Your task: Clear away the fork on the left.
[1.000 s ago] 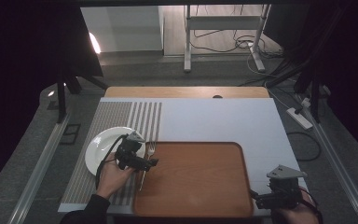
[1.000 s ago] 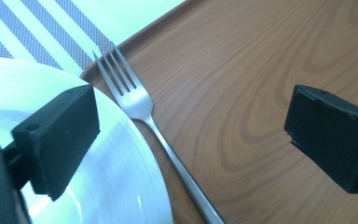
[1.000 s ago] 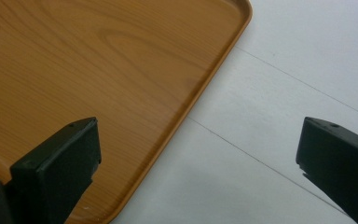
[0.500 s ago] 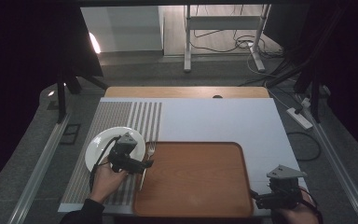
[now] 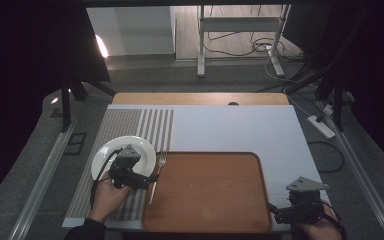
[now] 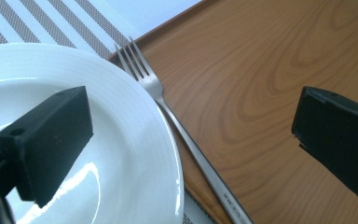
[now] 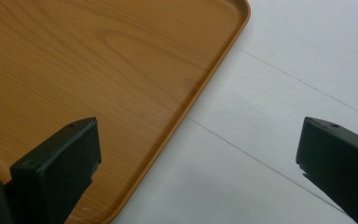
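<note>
A white plate (image 5: 109, 153) lies on the striped mat at the table's left, and a steel fork (image 5: 157, 172) lies along the left rim of the wooden tray (image 5: 210, 195). My left gripper (image 5: 152, 178) hovers over the plate's right edge, open, pointing toward the tray. In the left gripper view the fork (image 6: 186, 140) runs between the jaws, with the plate (image 6: 121, 158) under the left jaw and the tray (image 6: 261, 70) under the right one. My right gripper (image 5: 275, 214) rests open at the tray's near right corner; in its view the tray's rim (image 7: 200, 98) passes between the jaws.
A grey-and-white striped mat (image 5: 130, 130) covers the left part of the white table (image 5: 240, 130). A wooden strip (image 5: 200, 98) runs along the far edge. A power strip (image 5: 321, 126) and cables lie on the floor at the right.
My left gripper has drawn back slightly to the left and toward the person, staying open over the plate's edge beside the fork. The right gripper has not moved.
</note>
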The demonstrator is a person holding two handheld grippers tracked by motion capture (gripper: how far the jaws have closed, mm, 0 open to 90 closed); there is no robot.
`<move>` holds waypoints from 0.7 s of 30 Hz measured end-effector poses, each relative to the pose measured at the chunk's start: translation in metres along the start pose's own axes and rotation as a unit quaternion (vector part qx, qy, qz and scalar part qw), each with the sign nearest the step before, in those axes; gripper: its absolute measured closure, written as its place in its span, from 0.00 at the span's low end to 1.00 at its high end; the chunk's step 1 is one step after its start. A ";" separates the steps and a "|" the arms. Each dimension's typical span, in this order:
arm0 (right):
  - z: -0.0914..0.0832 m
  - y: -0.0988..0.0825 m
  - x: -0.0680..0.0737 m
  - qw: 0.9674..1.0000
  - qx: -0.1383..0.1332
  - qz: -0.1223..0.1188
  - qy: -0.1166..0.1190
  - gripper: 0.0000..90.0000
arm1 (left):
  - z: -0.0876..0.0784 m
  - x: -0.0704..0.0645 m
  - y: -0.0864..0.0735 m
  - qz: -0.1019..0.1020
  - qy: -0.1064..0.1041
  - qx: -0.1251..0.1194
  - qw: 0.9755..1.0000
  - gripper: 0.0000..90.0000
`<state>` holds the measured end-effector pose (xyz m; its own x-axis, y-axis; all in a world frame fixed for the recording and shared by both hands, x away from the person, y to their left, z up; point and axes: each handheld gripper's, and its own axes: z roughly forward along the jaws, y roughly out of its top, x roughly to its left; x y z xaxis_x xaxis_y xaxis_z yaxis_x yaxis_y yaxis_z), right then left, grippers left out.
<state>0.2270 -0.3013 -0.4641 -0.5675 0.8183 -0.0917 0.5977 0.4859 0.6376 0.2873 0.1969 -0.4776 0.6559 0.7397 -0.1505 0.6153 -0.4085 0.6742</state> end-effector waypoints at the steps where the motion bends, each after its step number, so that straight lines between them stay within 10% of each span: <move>1: 0.000 0.000 0.000 1.000 0.000 0.000 0.000 0.00 | -0.001 0.000 -0.001 -0.001 0.000 0.000 1.000 0.00; 21: 0.000 0.000 0.000 1.000 0.001 -0.001 0.001 0.00 | -0.019 0.003 -0.023 -0.026 0.012 -0.006 1.000 0.00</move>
<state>0.2272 -0.3010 -0.4644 -0.5697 0.8169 -0.0902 0.5979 0.4872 0.6365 0.2670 0.2190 -0.4796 0.6125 0.7726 -0.1672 0.6422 -0.3630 0.6751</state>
